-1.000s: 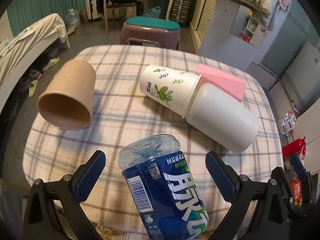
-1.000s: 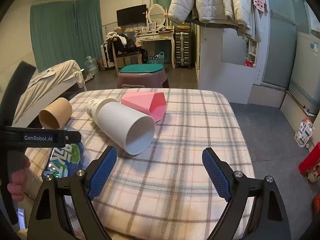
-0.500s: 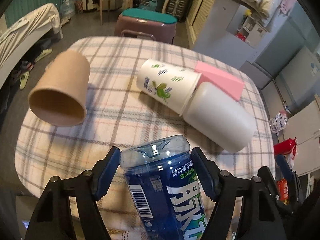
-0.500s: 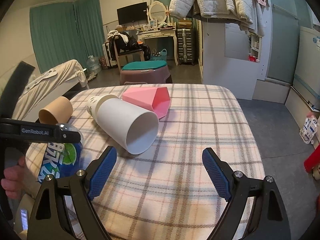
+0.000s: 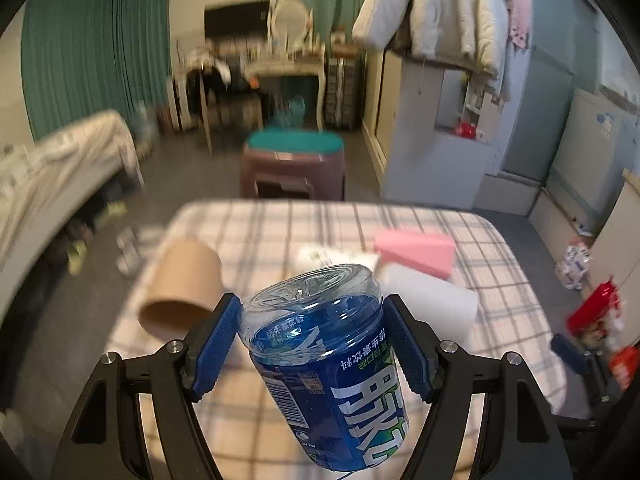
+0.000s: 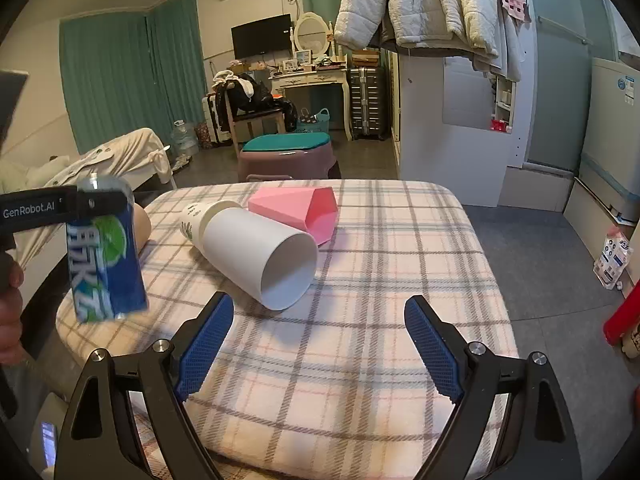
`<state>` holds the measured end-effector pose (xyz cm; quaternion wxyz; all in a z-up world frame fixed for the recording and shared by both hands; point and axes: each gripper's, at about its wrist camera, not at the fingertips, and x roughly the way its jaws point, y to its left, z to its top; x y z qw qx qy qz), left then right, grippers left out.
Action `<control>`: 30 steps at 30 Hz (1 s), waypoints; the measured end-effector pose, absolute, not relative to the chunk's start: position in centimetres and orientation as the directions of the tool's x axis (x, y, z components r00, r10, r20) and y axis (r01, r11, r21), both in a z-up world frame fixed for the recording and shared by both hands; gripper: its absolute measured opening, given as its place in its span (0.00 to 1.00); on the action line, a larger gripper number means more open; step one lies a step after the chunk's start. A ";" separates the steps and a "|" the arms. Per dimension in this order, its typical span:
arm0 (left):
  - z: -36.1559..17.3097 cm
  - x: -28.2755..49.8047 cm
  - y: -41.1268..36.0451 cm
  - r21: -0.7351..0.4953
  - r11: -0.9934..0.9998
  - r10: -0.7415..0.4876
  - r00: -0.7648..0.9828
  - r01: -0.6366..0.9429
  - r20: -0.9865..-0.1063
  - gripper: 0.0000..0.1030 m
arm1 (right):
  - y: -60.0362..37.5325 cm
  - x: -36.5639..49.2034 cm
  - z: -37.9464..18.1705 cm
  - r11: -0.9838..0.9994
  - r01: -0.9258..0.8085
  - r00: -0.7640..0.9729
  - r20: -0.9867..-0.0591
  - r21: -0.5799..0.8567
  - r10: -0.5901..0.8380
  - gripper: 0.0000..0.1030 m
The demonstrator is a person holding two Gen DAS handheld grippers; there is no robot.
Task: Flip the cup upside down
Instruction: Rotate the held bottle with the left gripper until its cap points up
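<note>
A bedroom with teal curtains (image 6: 108, 80) at 10 o'clock, a bed (image 6: 116, 160) below them, a white dresser (image 6: 308, 76) with mirror at 12, a stool (image 6: 286, 152), and jackets (image 6: 416, 4) hanging at 1 o'clock. Grey floor (image 6: 560, 264).

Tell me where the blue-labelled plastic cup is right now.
The blue-labelled cup is clamped in the left gripper, lifted above the near-left edge of the plaid table, near the brown cup.

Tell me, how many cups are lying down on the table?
4: brown cup at the left, leaf-print cup nested with white cup in the middle, pink cup behind. Others may be hidden.
</note>
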<state>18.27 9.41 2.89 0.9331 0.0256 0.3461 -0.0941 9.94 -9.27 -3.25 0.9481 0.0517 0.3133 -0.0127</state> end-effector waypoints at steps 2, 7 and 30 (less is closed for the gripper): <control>2.4 18.4 9.2 0.026 0.981 -0.134 0.772 0.191 -0.621 0.73 | -9.0 10.0 -3.3 0.995 0.052 0.801 -0.598 0.089 0.011 0.85; 0.6 19.6 8.7 0.074 0.981 -0.107 0.818 0.179 -0.565 0.73 | -8.6 10.2 -3.7 0.996 0.045 0.792 -0.610 0.078 0.012 0.85; -2.2 19.7 8.7 0.076 0.970 -0.152 0.821 0.230 -0.551 0.73 | -8.8 11.8 -5.0 0.995 0.068 0.767 -0.641 0.078 -0.002 0.85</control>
